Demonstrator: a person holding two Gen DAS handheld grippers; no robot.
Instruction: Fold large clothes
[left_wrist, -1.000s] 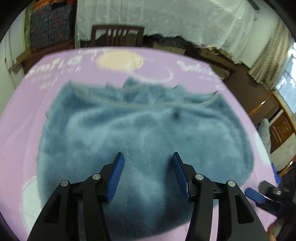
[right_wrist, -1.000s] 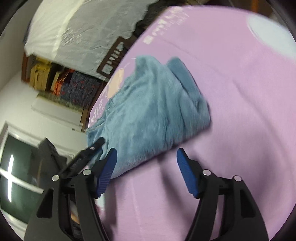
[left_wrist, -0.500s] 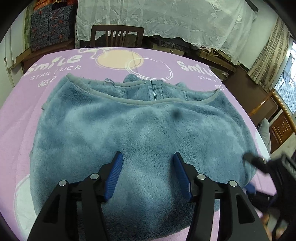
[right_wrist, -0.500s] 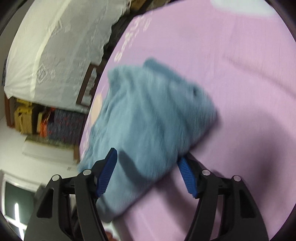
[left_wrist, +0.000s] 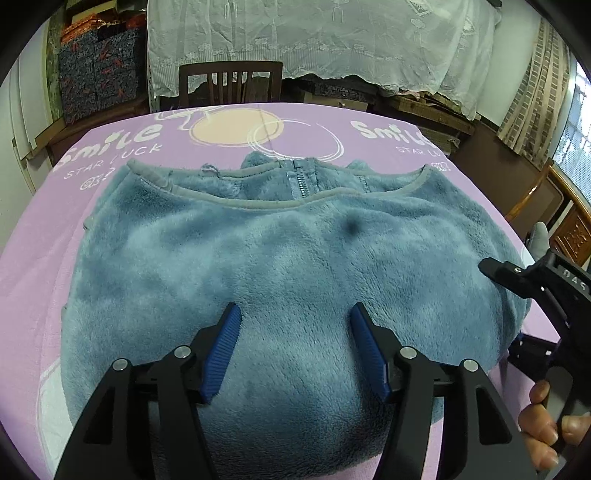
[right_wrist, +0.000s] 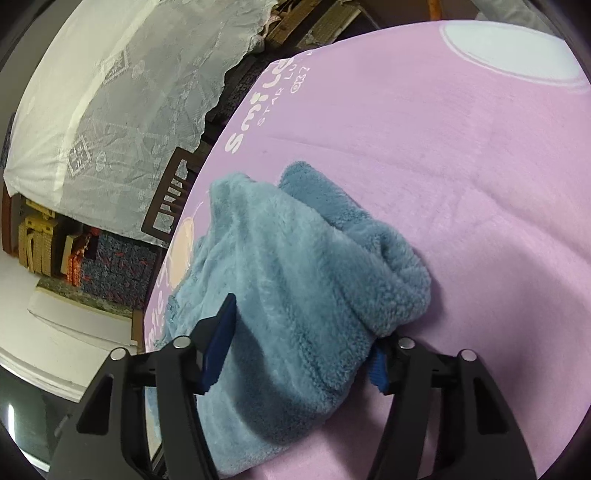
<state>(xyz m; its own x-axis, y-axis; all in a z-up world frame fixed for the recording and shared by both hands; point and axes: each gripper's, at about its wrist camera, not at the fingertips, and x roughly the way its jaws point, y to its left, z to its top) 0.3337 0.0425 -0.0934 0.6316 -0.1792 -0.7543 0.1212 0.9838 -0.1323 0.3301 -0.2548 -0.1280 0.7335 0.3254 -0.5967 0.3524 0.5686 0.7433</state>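
Note:
A blue fleece garment (left_wrist: 295, 258) lies folded on the purple tablecloth (left_wrist: 229, 125), its zip and neckline at the far side. My left gripper (left_wrist: 294, 312) hovers over the near part of the fleece; its jaws are opening and the pads grip nothing. In the left wrist view my right gripper (left_wrist: 500, 301) comes in at the garment's right edge, held by a hand (left_wrist: 543, 424). In the right wrist view the right gripper (right_wrist: 301, 328) straddles the thick folded edge of the garment (right_wrist: 314, 266). Its jaws are closing around it, and the fleece partly hides the right pad.
A dark wooden chair (left_wrist: 229, 83) stands at the table's far edge, with a white lace cloth (left_wrist: 314, 37) over furniture behind it. Wooden furniture (left_wrist: 569, 229) stands off the table's right side. Bare purple cloth (right_wrist: 461, 147) stretches beyond the garment.
My right gripper has moved in onto the garment's right edge and its jaws have narrowed around the fold. The left jaws have widened a little over the fleece.

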